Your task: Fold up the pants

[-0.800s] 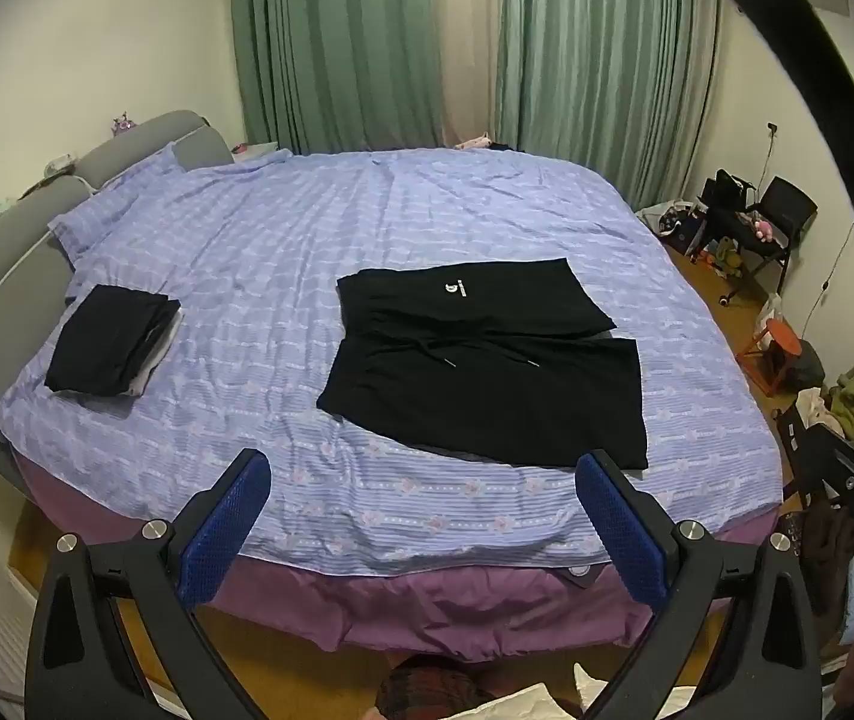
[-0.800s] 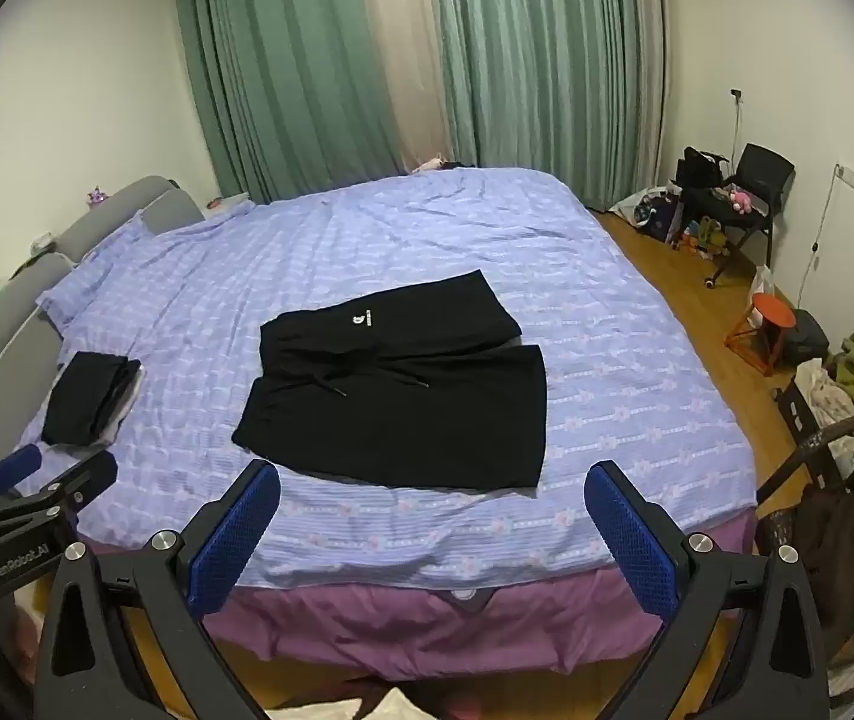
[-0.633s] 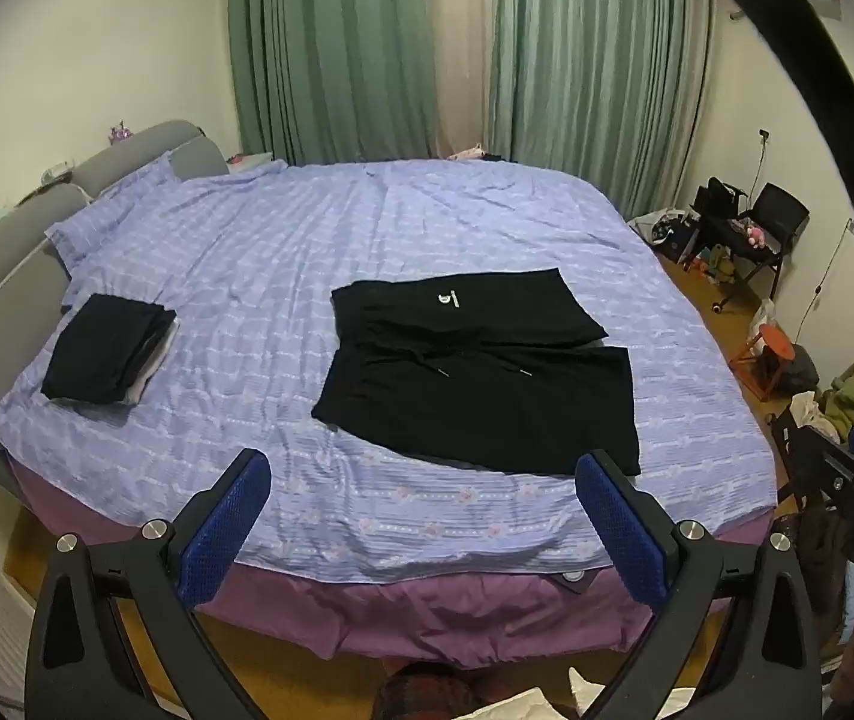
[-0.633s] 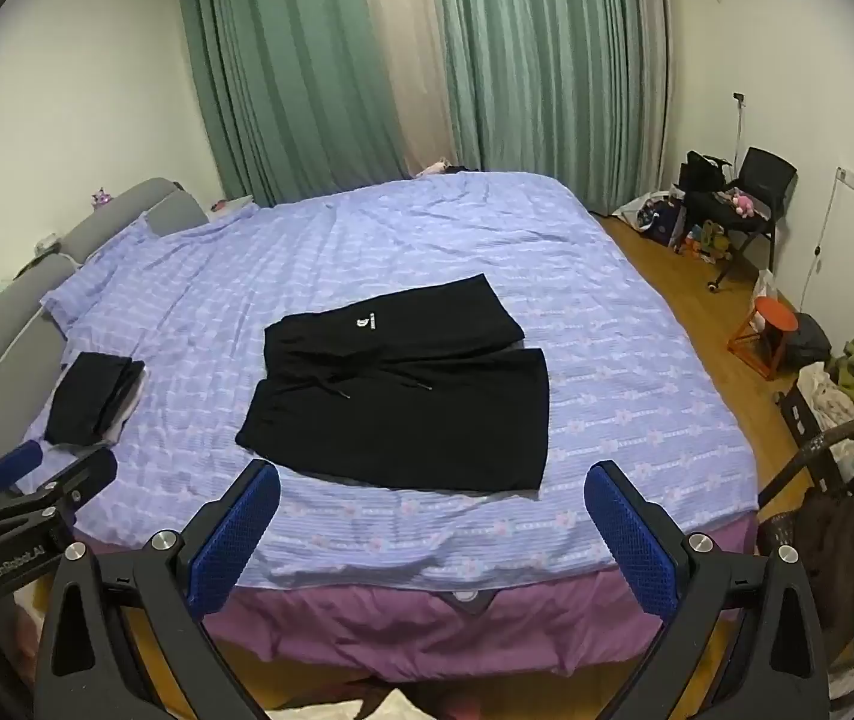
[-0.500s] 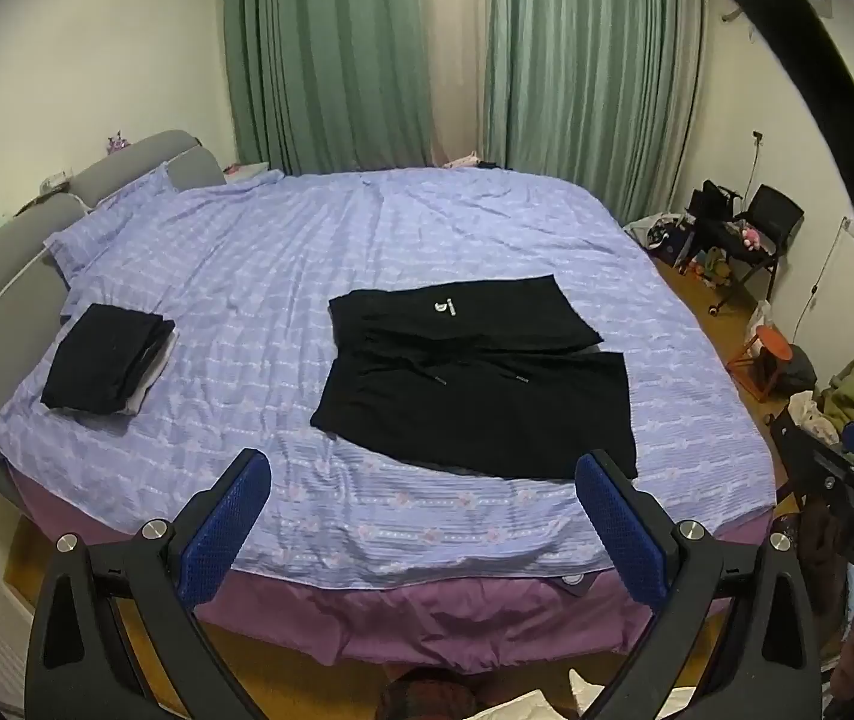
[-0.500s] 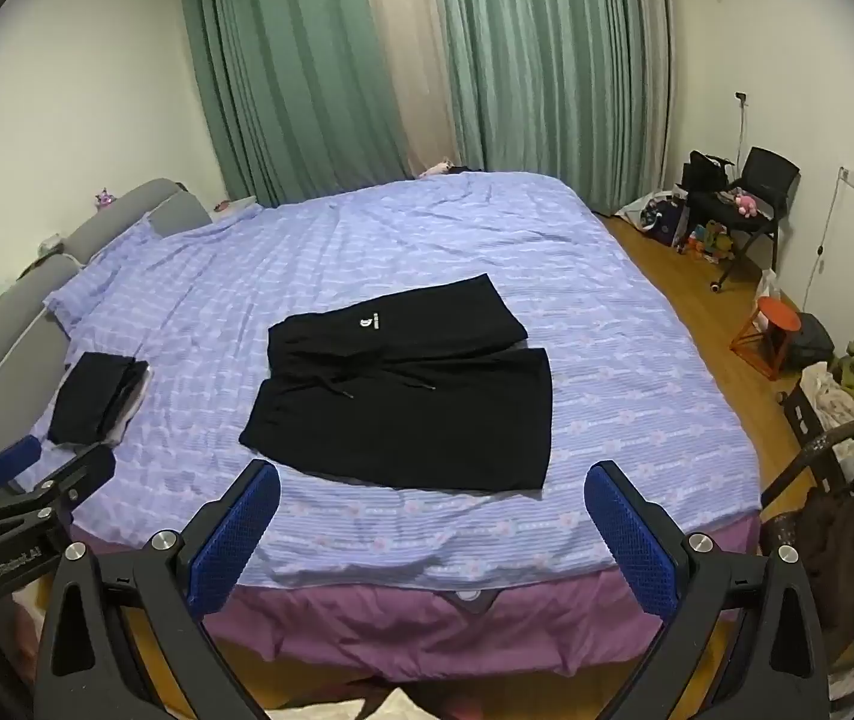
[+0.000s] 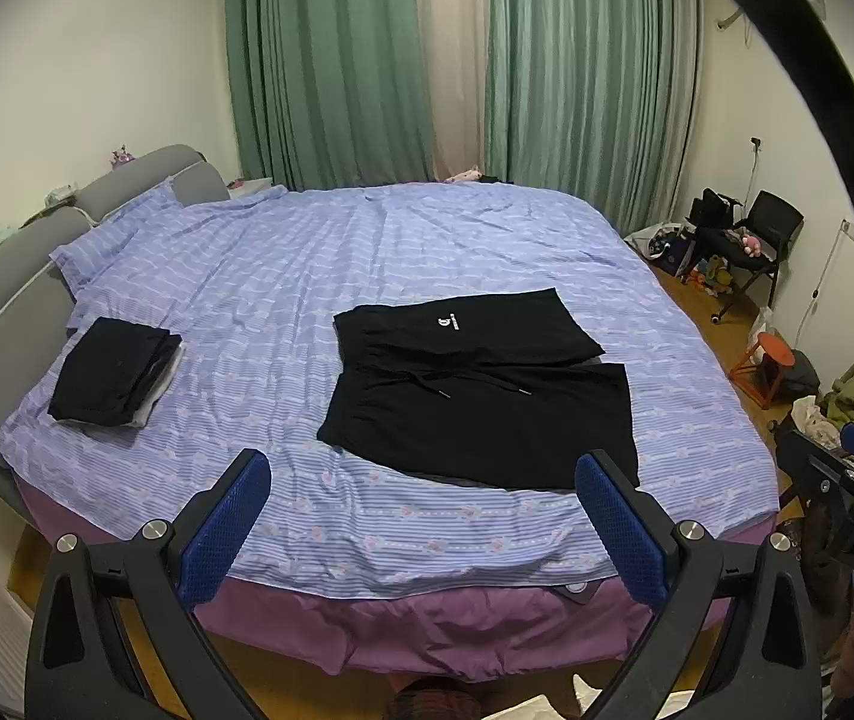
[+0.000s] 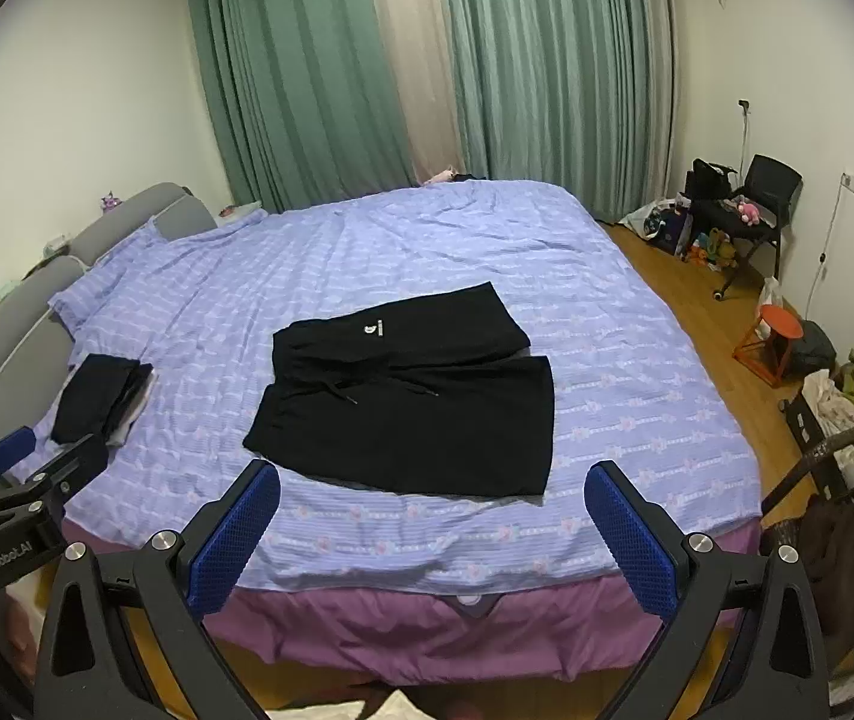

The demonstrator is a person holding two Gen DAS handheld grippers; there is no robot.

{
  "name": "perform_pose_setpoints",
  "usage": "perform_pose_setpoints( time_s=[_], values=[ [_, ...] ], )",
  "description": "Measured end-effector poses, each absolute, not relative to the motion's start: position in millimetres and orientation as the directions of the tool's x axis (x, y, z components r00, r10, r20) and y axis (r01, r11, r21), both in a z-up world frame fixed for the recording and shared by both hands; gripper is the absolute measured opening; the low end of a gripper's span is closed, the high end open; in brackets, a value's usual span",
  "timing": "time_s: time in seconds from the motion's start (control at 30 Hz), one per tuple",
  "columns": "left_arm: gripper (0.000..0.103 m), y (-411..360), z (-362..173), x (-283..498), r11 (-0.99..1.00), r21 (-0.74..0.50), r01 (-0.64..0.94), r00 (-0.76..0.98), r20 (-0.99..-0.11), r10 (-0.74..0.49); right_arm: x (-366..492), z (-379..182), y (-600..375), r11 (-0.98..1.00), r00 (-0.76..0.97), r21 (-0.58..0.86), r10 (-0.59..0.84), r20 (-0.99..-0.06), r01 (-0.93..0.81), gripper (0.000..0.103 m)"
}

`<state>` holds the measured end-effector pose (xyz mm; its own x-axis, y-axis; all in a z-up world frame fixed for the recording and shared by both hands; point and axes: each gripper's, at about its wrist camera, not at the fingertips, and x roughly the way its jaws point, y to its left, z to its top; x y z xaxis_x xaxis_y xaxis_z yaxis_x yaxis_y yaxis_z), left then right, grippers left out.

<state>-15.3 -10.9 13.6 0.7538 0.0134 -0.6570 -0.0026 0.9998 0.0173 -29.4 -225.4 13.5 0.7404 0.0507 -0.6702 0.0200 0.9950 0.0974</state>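
Two grippers hang over the near edge of the bed, both spread wide with nothing between their blue pads: the left gripper and the right gripper, each angled down toward the mattress and well short of any cloth.

On the bed, toward its near side, the black pants lie flat, seemingly already doubled so the legs are short (a grey sliver peeks out under one edge, so something may lie below). They look soft and light, a limp knit that will sag and crease when lifted, with a loose drawstring that could snag. My judgement is that the best hold is at two corners of one short edge, one claw on each, pinching through all layers so the fold carries over evenly.

Farther along the bed toward the grey headboard, a folded dark stack sits apart from the pants.

From the left wrist view the other tool shows at the right rim with a fingertip below it; from the right wrist view its partner shows at the left rim, with more floor beside the bed visible
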Motion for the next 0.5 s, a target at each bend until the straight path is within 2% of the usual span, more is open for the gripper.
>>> perform_pose_setpoints(
  time_s=[0.5],
  values=[
    [0.103,-16.2,19.0,-16.0,1.000,0.018,-0.004,0.761,-0.649,0.015,-33.4,15.5,-225.9,0.996,0.751,0.089,0.049,-0.659,0.013,0.103]
  ],
)
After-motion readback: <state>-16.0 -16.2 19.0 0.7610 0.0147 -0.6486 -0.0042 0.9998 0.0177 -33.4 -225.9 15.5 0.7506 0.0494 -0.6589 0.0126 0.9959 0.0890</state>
